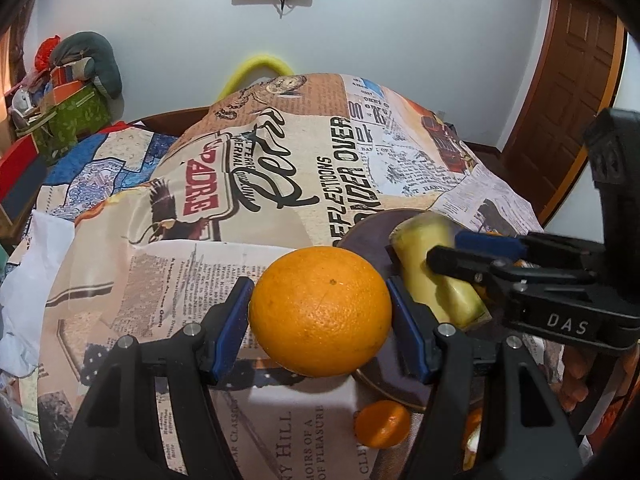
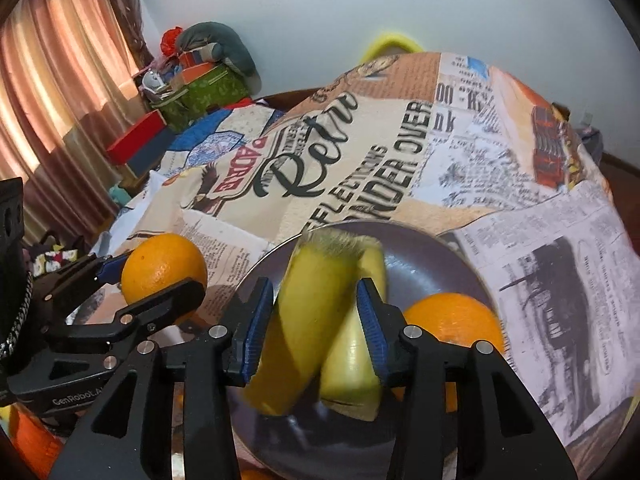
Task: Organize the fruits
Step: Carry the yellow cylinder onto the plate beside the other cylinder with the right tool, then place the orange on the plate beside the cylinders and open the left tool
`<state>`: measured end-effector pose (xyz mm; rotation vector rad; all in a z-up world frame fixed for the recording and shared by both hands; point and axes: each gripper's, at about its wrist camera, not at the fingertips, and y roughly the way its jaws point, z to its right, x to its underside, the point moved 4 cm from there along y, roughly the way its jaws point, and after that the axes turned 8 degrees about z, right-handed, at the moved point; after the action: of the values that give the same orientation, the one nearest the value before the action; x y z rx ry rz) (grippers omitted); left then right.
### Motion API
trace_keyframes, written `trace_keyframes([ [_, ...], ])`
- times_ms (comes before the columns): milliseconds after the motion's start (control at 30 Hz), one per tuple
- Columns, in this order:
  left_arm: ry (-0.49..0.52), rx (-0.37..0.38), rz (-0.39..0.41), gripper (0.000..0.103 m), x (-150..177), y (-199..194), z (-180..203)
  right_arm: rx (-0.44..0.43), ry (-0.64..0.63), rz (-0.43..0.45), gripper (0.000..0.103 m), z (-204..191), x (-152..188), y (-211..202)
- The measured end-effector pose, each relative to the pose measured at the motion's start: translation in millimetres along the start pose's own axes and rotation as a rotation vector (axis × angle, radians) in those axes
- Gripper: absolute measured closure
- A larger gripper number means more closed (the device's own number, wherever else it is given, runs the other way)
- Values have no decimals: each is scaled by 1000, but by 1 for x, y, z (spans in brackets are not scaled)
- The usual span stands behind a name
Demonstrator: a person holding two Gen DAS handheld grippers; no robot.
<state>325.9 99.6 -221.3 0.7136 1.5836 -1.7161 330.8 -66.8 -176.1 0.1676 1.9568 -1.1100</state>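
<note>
Orange fruit fills the left gripper (image 1: 320, 300): its two blue pads (image 1: 230, 324) press on either side of one large orange (image 1: 320, 312), which is lifted clear of the newspaper-print cloth (image 1: 168, 280), just off the left rim of the dark plate (image 1: 362, 232). From the right wrist view this gripper (image 2: 158, 280) reaches in level from the left, with the orange (image 2: 164, 266) at its tip beside the plate (image 2: 420, 252).

Right of it, the right gripper (image 2: 316, 328) points forward over the near part of the plate, its jaws closed on two yellow bananas (image 2: 316, 320) that stand tilted between the blue pads (image 2: 256, 328); their far ends are blurred. From the left wrist view, the same gripper (image 1: 456, 248) comes in from the right across the bananas (image 1: 428, 272).

Counted: three whole oranges, one gripped, a second (image 2: 452, 320) lying in the plate near its right rim, a smaller one (image 1: 382, 424) on the cloth by the plate's near edge; two bananas; one plate. Further orange patches show at the bottom edges, too hidden to count.
</note>
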Motion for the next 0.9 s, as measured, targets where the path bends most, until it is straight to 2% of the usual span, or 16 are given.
trace_keyframes([
  [100, 11, 6, -6, 37, 1, 2, 6, 12, -6, 28, 56, 4, -6, -7],
  [500, 44, 52, -5, 37, -9, 6, 34, 85, 11, 97, 53, 30, -1, -44],
  [600, 57, 32, -24, 37, -6, 16, 39, 84, 29, 113, 46, 36, 2, -52],
  [767, 34, -16, -51, 37, 3, 28, 30, 84, 29, 118, 45, 39, 6, -56],
  [900, 21, -11, -86, 37, 9, 38, 26, 89, 20, 118, 45, 40, 11, -56],
])
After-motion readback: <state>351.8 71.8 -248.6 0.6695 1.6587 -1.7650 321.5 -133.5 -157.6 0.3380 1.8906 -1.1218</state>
